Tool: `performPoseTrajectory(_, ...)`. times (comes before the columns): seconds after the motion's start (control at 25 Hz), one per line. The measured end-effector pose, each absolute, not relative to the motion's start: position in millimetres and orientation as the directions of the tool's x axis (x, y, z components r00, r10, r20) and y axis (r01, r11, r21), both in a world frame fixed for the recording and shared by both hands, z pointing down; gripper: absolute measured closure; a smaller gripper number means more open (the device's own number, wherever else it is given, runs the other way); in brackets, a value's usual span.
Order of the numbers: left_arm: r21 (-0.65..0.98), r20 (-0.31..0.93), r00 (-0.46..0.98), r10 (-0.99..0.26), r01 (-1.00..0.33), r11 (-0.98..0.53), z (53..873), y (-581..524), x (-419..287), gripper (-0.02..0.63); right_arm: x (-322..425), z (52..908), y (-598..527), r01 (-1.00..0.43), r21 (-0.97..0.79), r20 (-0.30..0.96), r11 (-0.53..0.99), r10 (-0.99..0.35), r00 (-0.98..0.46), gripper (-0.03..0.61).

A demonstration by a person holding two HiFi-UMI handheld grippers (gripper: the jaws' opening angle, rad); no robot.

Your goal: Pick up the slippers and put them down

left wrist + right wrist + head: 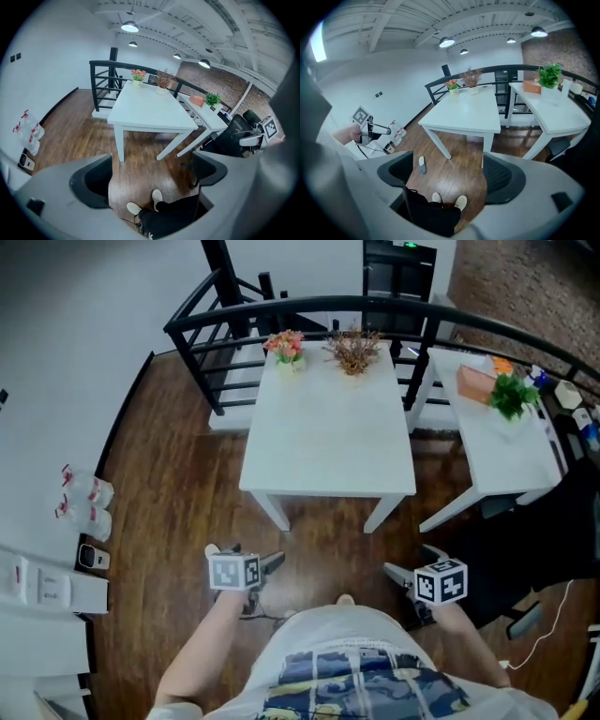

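The left gripper (pixel 152 174) and the right gripper (pixel 447 171) hang in front of the white table (pixel 464 115), each with its jaws apart and empty. One grey slipper (pixel 422 165) lies on the wooden floor (pixel 454 161) near the table's front left leg.

I seem to be working in a loft-style office or studio on a mezzanine: dark wood floor (pixel 178 502), a white table (pixel 328 427) with potted flowers (pixel 286 346), a second white table (pixel 497 442), black railing (pixel 309 306), brick wall (pixel 506 277), office chair (pixel 236 136), bare ceiling lamps (pixel 130 27).
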State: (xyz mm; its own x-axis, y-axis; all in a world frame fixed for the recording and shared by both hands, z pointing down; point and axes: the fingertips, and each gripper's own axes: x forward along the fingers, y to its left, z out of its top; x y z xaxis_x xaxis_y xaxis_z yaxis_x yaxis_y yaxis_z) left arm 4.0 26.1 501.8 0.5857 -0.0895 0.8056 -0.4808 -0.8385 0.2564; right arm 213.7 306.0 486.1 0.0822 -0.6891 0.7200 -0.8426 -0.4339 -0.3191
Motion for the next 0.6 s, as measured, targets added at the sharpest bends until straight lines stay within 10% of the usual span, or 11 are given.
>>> performPoseTrajectory(0.6,0.261,0.804,0.588,-0.087,-0.481,-0.837,495,45,-37,0.081,177,479,303,-0.872,-0.295,0.709,-0.39,-0.701,0.073,0.097)
